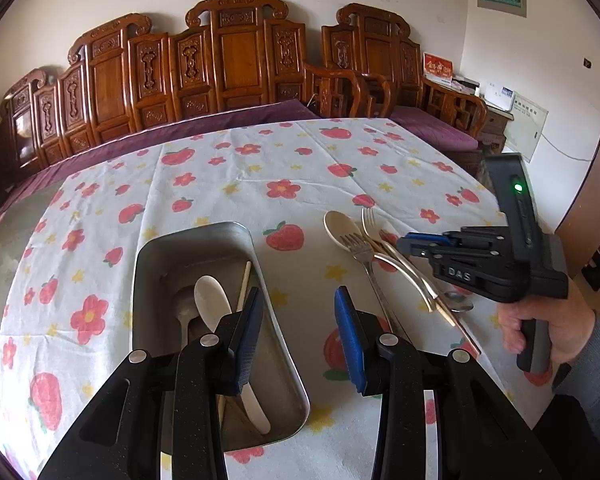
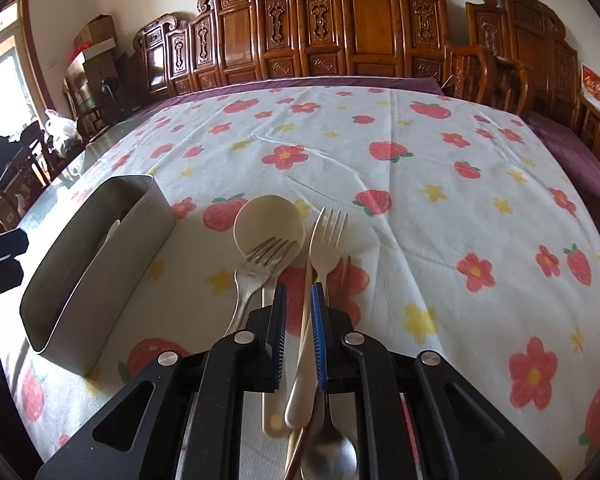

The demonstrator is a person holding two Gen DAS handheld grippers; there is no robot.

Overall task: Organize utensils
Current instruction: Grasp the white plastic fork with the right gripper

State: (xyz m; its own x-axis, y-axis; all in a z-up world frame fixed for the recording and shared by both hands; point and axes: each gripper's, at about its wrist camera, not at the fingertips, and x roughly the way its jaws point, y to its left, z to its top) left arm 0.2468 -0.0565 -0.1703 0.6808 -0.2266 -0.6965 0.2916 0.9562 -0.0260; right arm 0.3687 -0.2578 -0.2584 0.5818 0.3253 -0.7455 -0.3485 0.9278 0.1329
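Utensils lie in two places: a loose bunch on the table [image 2: 440, 208] to the right, and a few already in the metal tin [image 1: 152, 264] on the left, which I judge is where the rest belong. My right hand-held gripper [image 2: 299, 332] hangs low over the bunch, jaws a narrow gap apart and clamped on nothing; a chopstick [image 2: 306, 304] and the handle of the cream fork [image 2: 327, 236] run through the gap, so I read this as lining up a pick. The steel fork [image 2: 260, 268] lies across the bowl of the cream spoon [image 2: 268, 216].

My left hand-held gripper [image 1: 298, 332] waits partly open and empty over the tin's near right edge. Its fingers [image 1: 246, 344] cover part of the white spoon [image 1: 212, 300] inside. The near ends of the bunch are hidden under my right hand-held gripper's body.
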